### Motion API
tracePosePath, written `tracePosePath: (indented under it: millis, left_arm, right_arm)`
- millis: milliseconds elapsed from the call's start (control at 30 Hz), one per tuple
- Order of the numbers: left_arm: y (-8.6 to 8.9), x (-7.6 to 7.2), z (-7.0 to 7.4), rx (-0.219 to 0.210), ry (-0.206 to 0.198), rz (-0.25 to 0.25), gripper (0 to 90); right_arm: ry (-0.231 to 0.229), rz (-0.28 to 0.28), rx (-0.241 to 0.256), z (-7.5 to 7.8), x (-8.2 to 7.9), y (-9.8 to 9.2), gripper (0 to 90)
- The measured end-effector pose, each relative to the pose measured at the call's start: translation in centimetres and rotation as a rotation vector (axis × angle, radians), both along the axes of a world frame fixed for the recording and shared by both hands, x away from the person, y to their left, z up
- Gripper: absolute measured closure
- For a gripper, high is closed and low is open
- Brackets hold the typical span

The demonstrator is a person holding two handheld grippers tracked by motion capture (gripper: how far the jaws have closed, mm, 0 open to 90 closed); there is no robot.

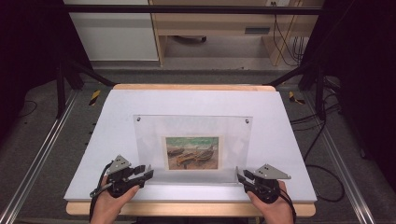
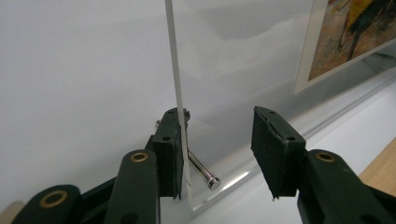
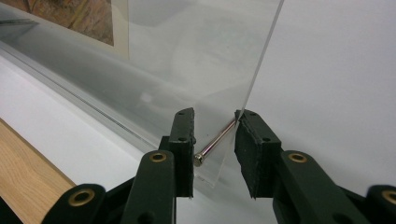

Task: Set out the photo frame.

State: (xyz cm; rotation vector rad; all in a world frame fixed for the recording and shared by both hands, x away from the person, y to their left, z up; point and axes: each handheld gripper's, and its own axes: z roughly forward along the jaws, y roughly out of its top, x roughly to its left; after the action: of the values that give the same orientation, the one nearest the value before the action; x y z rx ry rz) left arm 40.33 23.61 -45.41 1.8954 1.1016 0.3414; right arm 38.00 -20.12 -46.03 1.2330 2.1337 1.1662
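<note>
A clear acrylic picture frame (image 1: 194, 135) stands upright on the white table top (image 1: 107, 121), holding a print (image 1: 193, 152) of boats on a beach. My left gripper (image 1: 148, 171) is at its lower left corner and is open. In the left gripper view, the pane's edge (image 2: 173, 70) rests against the left jaw, the metal pin (image 2: 201, 170) juts between the jaws, and the right jaw stands apart. My right gripper (image 1: 240, 176) is at the lower right corner. There the jaws are narrow, one behind the pane (image 3: 201, 56) and one touching the head of the pin (image 3: 217, 140).
Two small metal studs (image 1: 138, 119) (image 1: 247, 121) mark the frame's upper corners. A wooden edge (image 1: 187, 209) runs along the near side of the white top. Metal rails (image 1: 37, 158) flank the table, and cables (image 1: 322, 140) lie on the floor at the right.
</note>
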Motion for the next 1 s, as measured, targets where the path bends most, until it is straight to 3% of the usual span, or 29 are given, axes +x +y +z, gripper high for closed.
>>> tracePosePath:
  millis: [1000]
  left_arm:
    - [-0.13, -0.48, -0.19, 0.041, 0.009, -0.018, 54.7]
  right_arm:
    - [0.012, 0.01, -0.01, -0.14, -0.28, -0.02, 68.6]
